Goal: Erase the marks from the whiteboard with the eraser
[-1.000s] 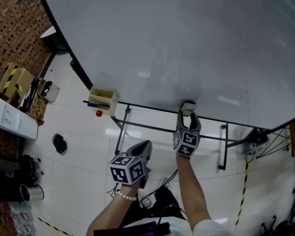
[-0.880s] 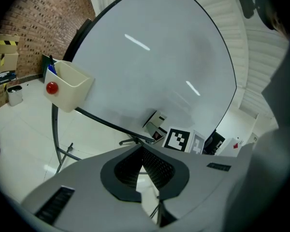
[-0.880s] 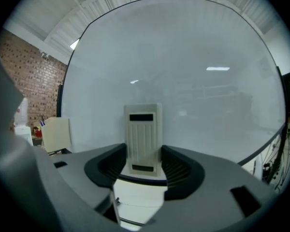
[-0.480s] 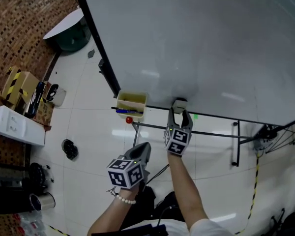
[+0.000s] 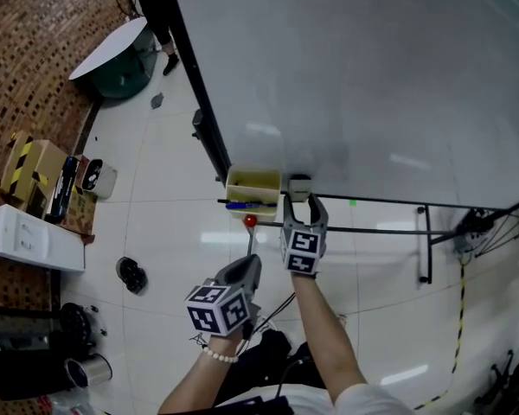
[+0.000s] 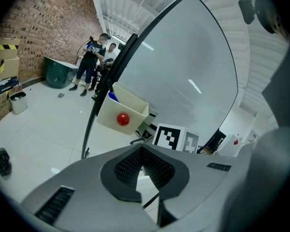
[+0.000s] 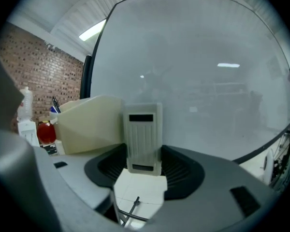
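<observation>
Whiteboard [image 5: 372, 76] rises ahead of both grippers. A cream tray [image 5: 253, 188] hangs just left of the right gripper [image 5: 303, 202], whose fingers clamp the ribbed eraser [image 7: 143, 137] against the board's lower edge. Only its own view shows the left gripper [image 6: 144, 164] pinched together and empty, with a red ball [image 6: 123, 119] beyond its fingertips.

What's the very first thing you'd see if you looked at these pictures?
The huge whiteboard fills most of the head view, top and right. At its bottom edge the right gripper holds a pale eraser, right beside a cream tray with a red ball on its outside. The left gripper sits lower, shut and empty.
</observation>
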The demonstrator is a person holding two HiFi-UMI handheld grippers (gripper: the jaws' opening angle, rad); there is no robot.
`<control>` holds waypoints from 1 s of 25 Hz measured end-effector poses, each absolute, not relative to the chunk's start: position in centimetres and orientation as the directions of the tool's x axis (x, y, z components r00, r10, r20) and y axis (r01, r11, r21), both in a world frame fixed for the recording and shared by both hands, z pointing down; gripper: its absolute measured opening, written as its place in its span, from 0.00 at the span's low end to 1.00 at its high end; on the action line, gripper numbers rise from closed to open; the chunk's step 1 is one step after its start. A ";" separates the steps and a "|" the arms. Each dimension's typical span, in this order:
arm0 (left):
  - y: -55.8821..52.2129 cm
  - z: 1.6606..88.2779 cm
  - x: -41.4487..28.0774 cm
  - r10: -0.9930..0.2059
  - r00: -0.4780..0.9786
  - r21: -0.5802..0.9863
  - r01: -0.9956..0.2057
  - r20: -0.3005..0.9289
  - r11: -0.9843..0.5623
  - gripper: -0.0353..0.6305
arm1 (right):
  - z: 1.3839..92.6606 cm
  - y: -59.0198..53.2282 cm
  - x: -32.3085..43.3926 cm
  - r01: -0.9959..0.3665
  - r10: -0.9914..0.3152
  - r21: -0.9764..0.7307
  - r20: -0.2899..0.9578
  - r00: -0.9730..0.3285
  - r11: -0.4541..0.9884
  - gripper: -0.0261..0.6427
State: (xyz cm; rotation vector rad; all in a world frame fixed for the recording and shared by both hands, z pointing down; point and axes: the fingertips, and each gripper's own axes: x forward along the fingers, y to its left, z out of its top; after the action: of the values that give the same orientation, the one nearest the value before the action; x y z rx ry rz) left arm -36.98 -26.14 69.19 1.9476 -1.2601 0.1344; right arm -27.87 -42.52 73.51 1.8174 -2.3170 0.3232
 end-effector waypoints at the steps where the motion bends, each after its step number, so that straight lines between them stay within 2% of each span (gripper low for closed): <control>1: -26.3 69.3 -37.3 -0.721 0.501 0.559 -0.807 0.479 -0.189 0.03 | 73.7 -42.5 -28.1 -0.970 -0.930 -0.042 0.278 -0.241 0.238 0.42; 6: -27.0 70.0 -37.7 -0.707 0.520 0.568 -0.798 0.480 -0.201 0.03 | 74.7 -42.6 -29.3 -0.964 -0.922 0.009 0.293 -0.252 0.266 0.42; 12: -27.4 70.7 -38.1 -0.697 0.530 0.571 -0.794 0.483 -0.208 0.03 | 75.4 -42.6 -29.5 -0.970 -0.940 0.007 0.245 -0.235 0.244 0.42; 25: -27.9 70.5 -35.3 -0.691 0.539 0.555 -0.798 0.482 -0.235 0.03 | 77.7 -42.5 -26.8 -0.971 -0.931 -0.025 0.277 -0.236 0.238 0.42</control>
State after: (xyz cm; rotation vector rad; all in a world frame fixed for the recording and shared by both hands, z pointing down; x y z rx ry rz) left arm -35.28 -27.90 70.54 1.9846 -1.2053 0.1712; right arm -26.84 -42.51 77.71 1.7995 -2.3030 0.2841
